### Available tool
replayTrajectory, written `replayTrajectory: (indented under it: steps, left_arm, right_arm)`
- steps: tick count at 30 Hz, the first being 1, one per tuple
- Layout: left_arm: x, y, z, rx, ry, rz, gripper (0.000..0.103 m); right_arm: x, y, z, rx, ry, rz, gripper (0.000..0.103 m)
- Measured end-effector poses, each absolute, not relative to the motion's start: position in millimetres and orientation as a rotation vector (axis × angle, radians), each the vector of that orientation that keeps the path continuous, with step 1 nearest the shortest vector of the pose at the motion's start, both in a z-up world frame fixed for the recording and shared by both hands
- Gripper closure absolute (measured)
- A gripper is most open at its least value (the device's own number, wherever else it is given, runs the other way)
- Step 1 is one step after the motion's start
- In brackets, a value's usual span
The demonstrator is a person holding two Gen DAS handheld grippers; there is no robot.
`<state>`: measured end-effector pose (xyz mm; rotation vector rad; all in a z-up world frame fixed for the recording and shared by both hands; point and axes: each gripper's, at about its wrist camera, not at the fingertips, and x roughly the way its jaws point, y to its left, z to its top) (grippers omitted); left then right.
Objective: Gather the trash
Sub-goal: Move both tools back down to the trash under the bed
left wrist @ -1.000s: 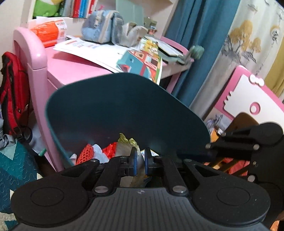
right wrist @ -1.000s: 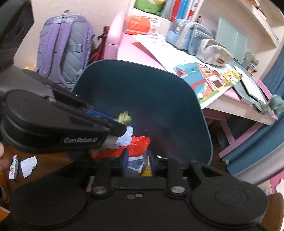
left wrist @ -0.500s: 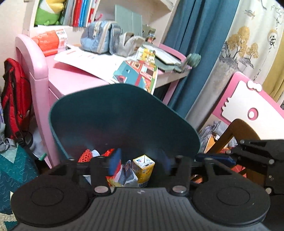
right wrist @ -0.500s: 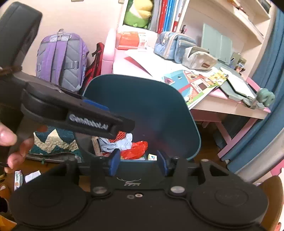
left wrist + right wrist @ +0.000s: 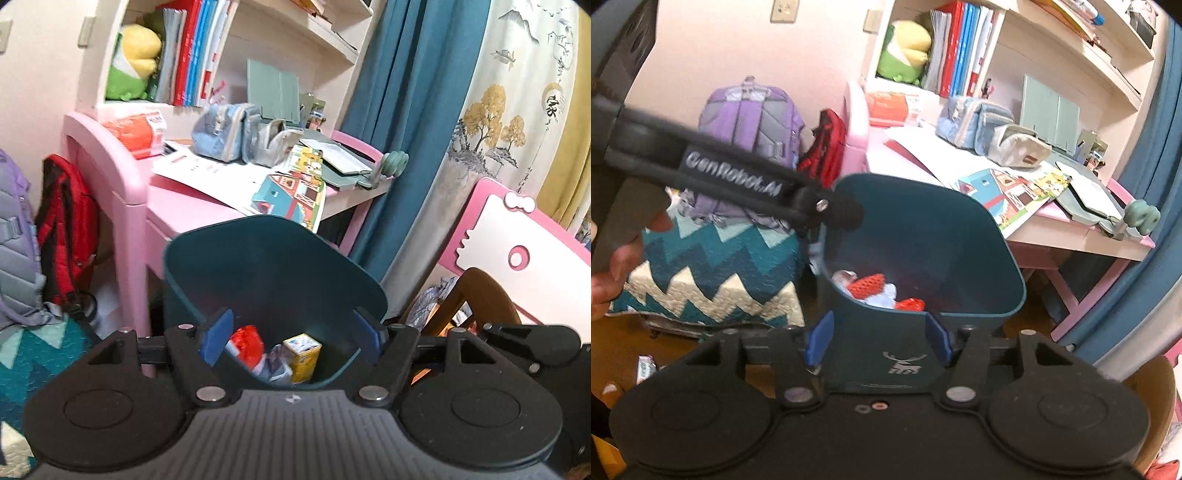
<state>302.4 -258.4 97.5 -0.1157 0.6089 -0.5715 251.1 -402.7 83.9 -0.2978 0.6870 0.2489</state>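
Note:
A dark teal bin (image 5: 273, 266) stands on the floor beside the pink desk. Inside it lie a yellow carton (image 5: 303, 356), a red wrapper (image 5: 247, 347), a red net (image 5: 866, 284) and crumpled pale paper. My left gripper (image 5: 291, 338) hovers over the near rim, its jaws opening, with nothing between the blue pads (image 5: 218, 341). My right gripper (image 5: 879, 341) hangs in front of the bin (image 5: 923, 236), its jaws opening too and holding nothing; the bin's front wall shows behind the gap. A hand (image 5: 613, 266) holds the left tool at the far left.
The pink desk (image 5: 177, 206) carries papers and pencil cases. A red backpack (image 5: 66, 229) and a purple one (image 5: 750, 122) lean by it, next to a zigzag quilt (image 5: 713, 280). A small wrapper (image 5: 644, 367) lies on the wooden floor. A blue curtain (image 5: 406, 129) and a wooden chair (image 5: 480, 295) stand to the right.
Both grippers have opened and drawn up and back from the bin. The trash that sat between their pads is gone from them, and more of the room shows.

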Motion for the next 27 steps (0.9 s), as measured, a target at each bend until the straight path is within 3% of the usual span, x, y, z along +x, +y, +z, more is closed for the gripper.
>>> replayTrajectory:
  steps: [7,10,15,27]
  left_arm:
    - [261.6,-201.3,98.6,-0.126,0.593,-0.527,0.033]
    - [244.0,-170.4,97.4,-0.141,0.576,-0.491,0.025]
    - [215.4,-112.3,89.6,-0.136,0.557,-0.409,0.023]
    - [169.4,47.8,23.0,-0.174,0.576,-0.177,0.015]
  right_arm:
    - [224.5,-362.3,87.3,-0.292,0.661,0.340,0.046]
    - [216.1,-337.8,85.0,-0.306,0.643,0.377,0.046]
    - [209.1,-292.0,73.9,-0.298,0.634,0.467,0.046]
    - [229.8,-157.6,-10.4,-0.262,0.726,0.701,0.046]
